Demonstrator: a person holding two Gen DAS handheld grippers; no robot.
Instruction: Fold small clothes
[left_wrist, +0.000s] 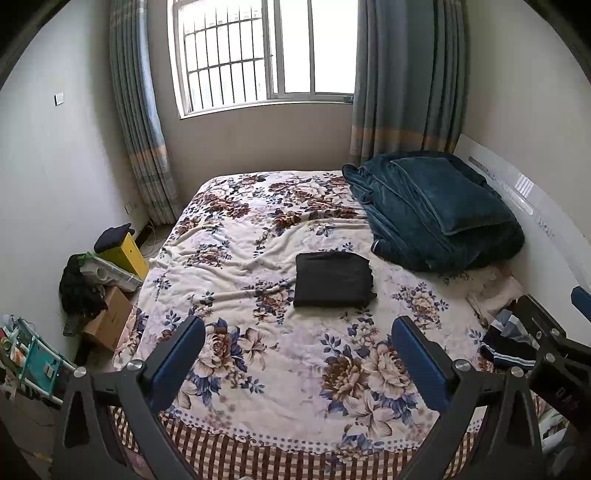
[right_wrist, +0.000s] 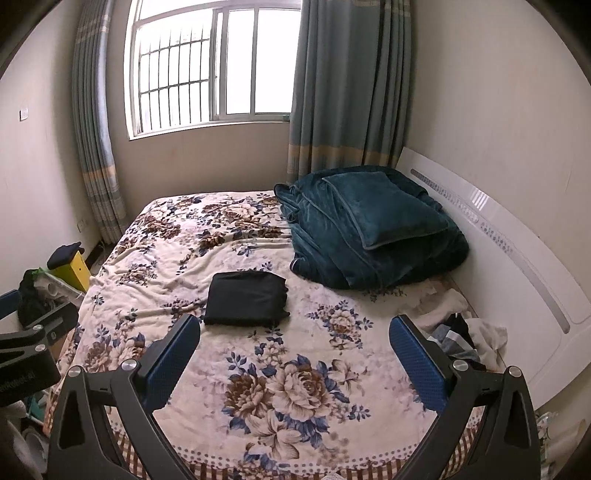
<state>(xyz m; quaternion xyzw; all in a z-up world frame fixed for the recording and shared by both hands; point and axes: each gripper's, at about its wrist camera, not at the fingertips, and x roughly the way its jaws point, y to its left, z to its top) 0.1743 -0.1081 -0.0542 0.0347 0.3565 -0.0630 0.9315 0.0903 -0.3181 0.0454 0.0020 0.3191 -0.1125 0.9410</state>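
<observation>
A black garment (left_wrist: 332, 279) lies folded into a neat rectangle in the middle of the floral bed cover (left_wrist: 258, 229); it also shows in the right wrist view (right_wrist: 246, 298). My left gripper (left_wrist: 298, 328) is open and empty, held above the near end of the bed, short of the folded garment. My right gripper (right_wrist: 294, 326) is open and empty too, to the right of the left one. A pile of unfolded small clothes (right_wrist: 458, 334) lies at the bed's right edge by the headboard; it also shows in the left wrist view (left_wrist: 511, 341).
A teal blanket with a pillow (left_wrist: 436, 214) is heaped at the far right of the bed. A white headboard (right_wrist: 509, 258) runs along the right. Boxes, a yellow stool and dark clothes (left_wrist: 99, 273) clutter the floor on the left. A window and curtains are behind.
</observation>
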